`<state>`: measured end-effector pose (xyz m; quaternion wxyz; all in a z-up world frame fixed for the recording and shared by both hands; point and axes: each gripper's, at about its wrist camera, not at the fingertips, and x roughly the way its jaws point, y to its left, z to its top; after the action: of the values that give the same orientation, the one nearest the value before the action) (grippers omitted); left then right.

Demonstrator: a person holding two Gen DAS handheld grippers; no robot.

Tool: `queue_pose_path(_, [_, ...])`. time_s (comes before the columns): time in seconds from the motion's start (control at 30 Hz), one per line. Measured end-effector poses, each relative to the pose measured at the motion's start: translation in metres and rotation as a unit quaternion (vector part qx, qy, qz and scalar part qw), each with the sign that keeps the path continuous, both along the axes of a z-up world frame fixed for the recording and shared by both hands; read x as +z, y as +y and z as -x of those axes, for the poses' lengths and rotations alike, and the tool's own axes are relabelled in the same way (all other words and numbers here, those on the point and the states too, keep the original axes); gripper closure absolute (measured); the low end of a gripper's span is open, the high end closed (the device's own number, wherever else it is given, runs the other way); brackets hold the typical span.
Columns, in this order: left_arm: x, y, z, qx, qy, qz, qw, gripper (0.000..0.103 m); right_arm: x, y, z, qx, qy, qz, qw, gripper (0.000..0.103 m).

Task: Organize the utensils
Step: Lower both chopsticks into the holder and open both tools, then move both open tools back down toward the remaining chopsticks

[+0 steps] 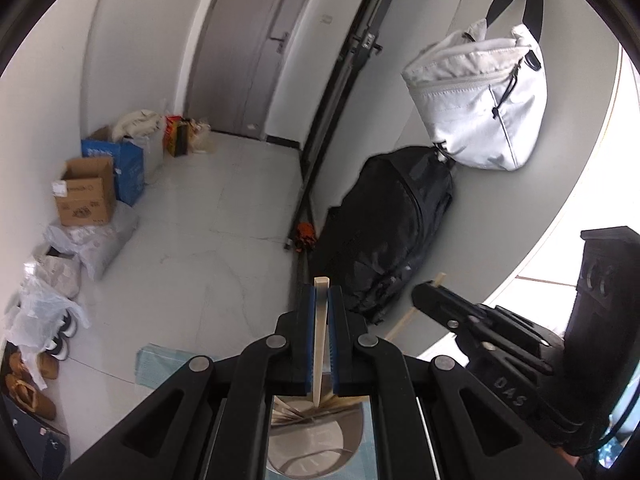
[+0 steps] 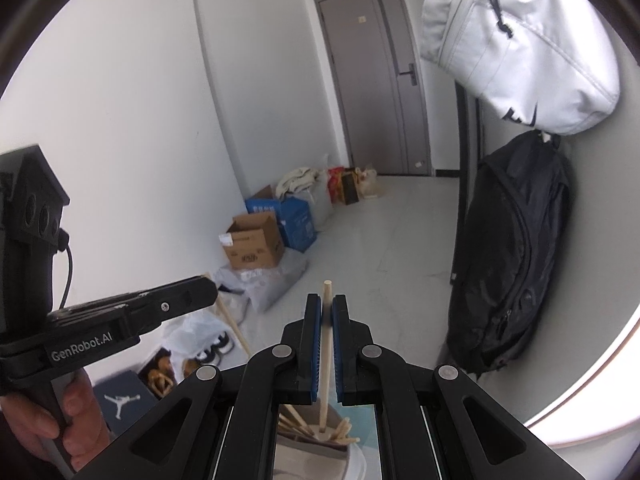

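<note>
While both point down, left gripper clamped on square chopstick, right gripper clamped on round chopstick, loose chopsticks below.

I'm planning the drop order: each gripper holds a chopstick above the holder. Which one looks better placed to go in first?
Probably right: the right gripper holds its chopstick with the lower tip already among the sticks in the holder. The left gripper's chopstick ends nearer the rim.

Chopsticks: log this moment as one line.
left gripper: shut on square chopstick | right gripper: shut on round chopstick | both above chopstick holder
</note>
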<state>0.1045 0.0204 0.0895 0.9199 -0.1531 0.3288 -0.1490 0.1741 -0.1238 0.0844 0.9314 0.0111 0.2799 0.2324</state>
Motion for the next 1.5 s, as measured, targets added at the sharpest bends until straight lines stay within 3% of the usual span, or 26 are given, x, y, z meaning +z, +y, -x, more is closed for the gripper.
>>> queue_pose_path(0.13, [-0.013, 0.001, -0.002, -0.024, 0.026, 0.016, 0.9992, 0.101, -0.012, 0.006, -0.003, 0.015, 0.026, 0.007, 1.0, 0.097])
queue_pose_path(0.27, [-0.02, 0.007, -0.003, -0.03, 0.053, 0.023, 0.9979, 0.099, -0.019, 0.005, -0.002, 0.029, 0.045, -0.022, 0.998, 0.095])
queue_pose_path(0.43, [-0.015, 0.017, 0.002, -0.01, 0.048, 0.028, 0.9984, 0.062, -0.027, -0.003, -0.002, 0.026, 0.075, -0.052, 0.995, 0.092])
queue_pose_path(0.5, [-0.014, 0.02, 0.003, -0.002, 0.046, 0.033, 0.9984, 0.058, -0.029, -0.009, 0.0, 0.021, 0.081, -0.064, 0.994, 0.087])
queue_pose_path(0.53, [-0.013, 0.022, 0.004, 0.0, 0.046, 0.035, 0.9983, 0.058, -0.03, -0.011, 0.001, 0.017, 0.081, -0.069, 0.994, 0.081])
queue_pose_path(0.77, [-0.014, 0.02, 0.011, 0.015, 0.052, 0.014, 0.9985, 0.057, -0.026, -0.023, 0.014, 0.0, 0.075, -0.088, 0.993, 0.063])
queue_pose_path(1.5, [-0.002, 0.014, 0.057, 0.031, 0.027, -0.03, 0.9987, 0.056, -0.007, -0.027, 0.07, -0.006, 0.047, -0.094, 0.994, 0.049])
